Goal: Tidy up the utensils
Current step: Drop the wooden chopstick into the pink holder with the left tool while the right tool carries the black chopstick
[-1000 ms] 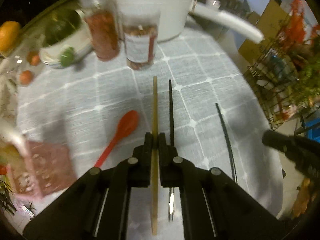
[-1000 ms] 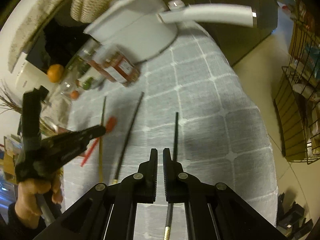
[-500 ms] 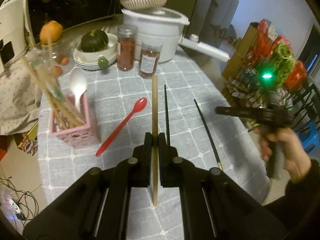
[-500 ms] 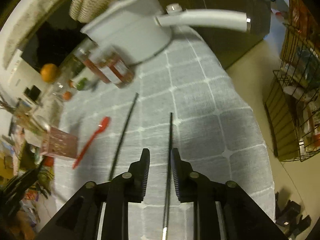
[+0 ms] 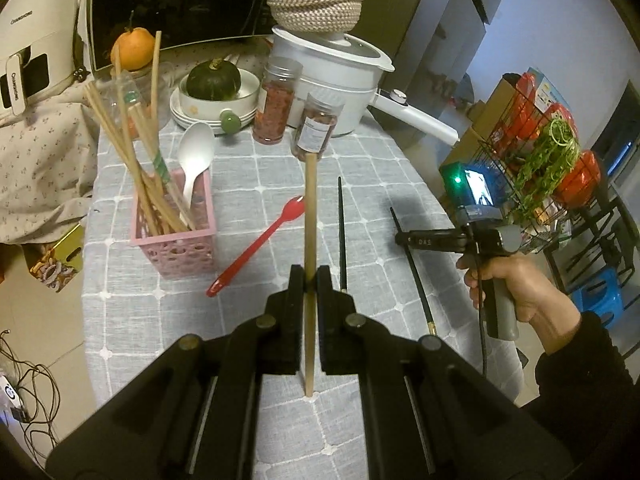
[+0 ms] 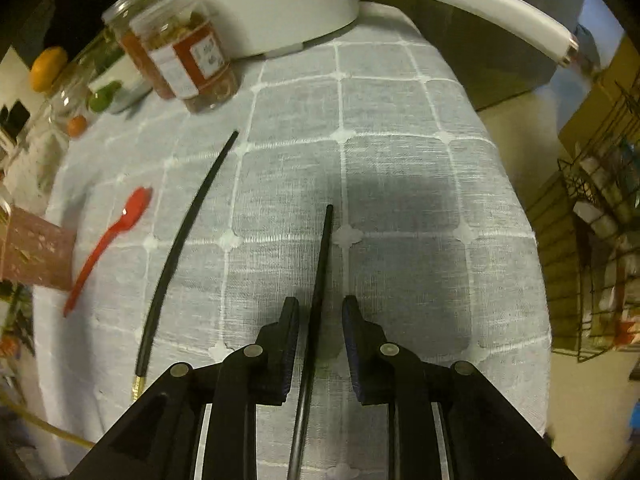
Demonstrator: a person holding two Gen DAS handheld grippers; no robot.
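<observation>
pink perforated plastic, the basket (image 5: 176, 240) at the left already holds wooden chopsticks and a white spoon (image 5: 195, 156), so we judge the sorting partly done. right of it a glossy red spoon (image 5: 260, 240) lies on the woven grey cloth (image 5: 248, 168). our left gripper (image 5: 310, 280) pinches a pale wooden chopstick (image 5: 310, 208), lifted. two slim black chopsticks are left; our right gripper (image 6: 320, 312) has its jaws spread around one (image 6: 322, 264), not touching it.
</observation>
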